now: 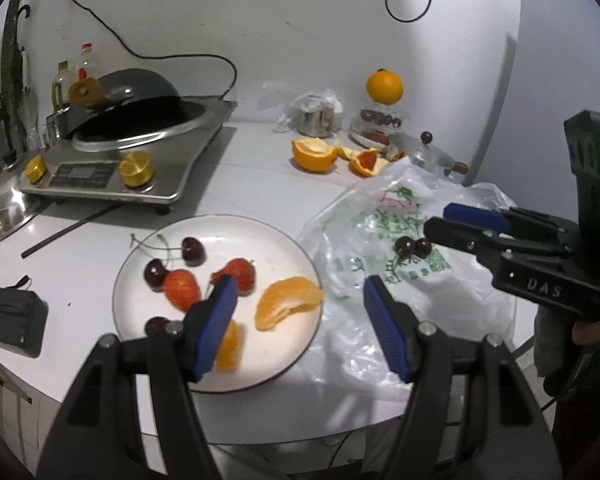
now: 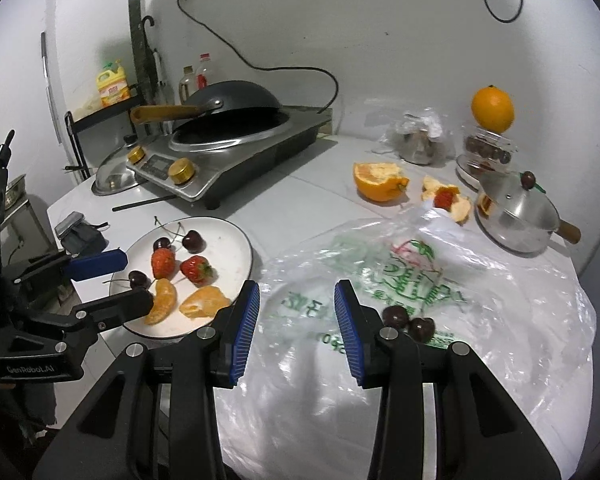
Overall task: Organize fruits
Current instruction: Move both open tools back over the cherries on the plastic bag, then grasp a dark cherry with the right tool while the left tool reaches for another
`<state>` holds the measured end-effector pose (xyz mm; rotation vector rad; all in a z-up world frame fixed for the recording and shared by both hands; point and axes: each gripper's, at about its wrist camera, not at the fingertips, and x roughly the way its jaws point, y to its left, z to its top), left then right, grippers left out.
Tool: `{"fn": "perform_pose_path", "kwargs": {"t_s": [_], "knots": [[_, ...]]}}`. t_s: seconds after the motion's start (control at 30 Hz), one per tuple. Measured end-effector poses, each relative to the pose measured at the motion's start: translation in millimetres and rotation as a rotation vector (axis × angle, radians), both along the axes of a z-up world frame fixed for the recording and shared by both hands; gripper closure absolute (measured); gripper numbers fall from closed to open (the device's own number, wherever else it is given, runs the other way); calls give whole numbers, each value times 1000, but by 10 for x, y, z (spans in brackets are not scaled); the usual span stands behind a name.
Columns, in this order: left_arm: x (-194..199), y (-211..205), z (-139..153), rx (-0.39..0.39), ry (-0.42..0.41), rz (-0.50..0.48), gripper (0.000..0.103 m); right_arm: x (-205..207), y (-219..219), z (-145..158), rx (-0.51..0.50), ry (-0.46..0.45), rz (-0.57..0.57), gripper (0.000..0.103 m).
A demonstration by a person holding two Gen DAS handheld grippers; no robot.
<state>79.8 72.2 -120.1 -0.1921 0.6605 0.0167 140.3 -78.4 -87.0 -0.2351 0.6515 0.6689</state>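
Left wrist view has the left gripper [image 1: 298, 312] hanging over the near edge of the white plate [image 1: 140, 264], jaws spread wide with nothing between them. On that plate: two strawberries [image 1: 182, 288], three dark cherries [image 1: 193, 251] with stems, and two peeled orange segments [image 1: 288, 302].

Right wrist view shows the right gripper [image 2: 297, 330] above the crinkly printed plastic bag [image 2: 500, 300], also wide open and holding nothing. Two loose cherries [image 2: 408, 322] sit on the bag touching each other, just beside the right-hand blue finger pad [image 2: 350, 334], not between the pads.

Further back on the white counter [image 2: 300, 200] there's half an orange [image 2: 378, 182], some peel with a strawberry piece [image 2: 446, 198] on it, a small steel lidded pot [image 2: 516, 216], and a whole orange [image 2: 493, 109] perched on a clear container. An induction cooker with a wok [image 2: 228, 110] sits off to the left.
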Motion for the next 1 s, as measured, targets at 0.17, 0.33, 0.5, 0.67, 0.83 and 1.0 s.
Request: {"fn": "perform_pose_path", "kwargs": {"t_s": [0.17, 0.33, 0.5, 0.67, 0.83, 1.0], "knots": [[69, -127, 0, 8, 8, -13, 36, 58, -152, -25, 11, 4, -21, 62], [140, -259, -14, 20, 20, -30, 36, 142, -340, -71, 15, 12, -50, 62], [219, -374, -35, 29, 33, -46, 36, 229, -524, -157, 9, 23, -82, 62], [311, -473, -56, 39, 44, -62, 36, 321, -691, -236, 9, 40, -110, 62], [400, -545, -98, 45, 58, -76, 36, 408, -780, -311, 8, 58, -124, 62], [486, -588, -151, 52, 74, -83, 36, 514, -800, -406, 2, 80, -119, 62]]}}
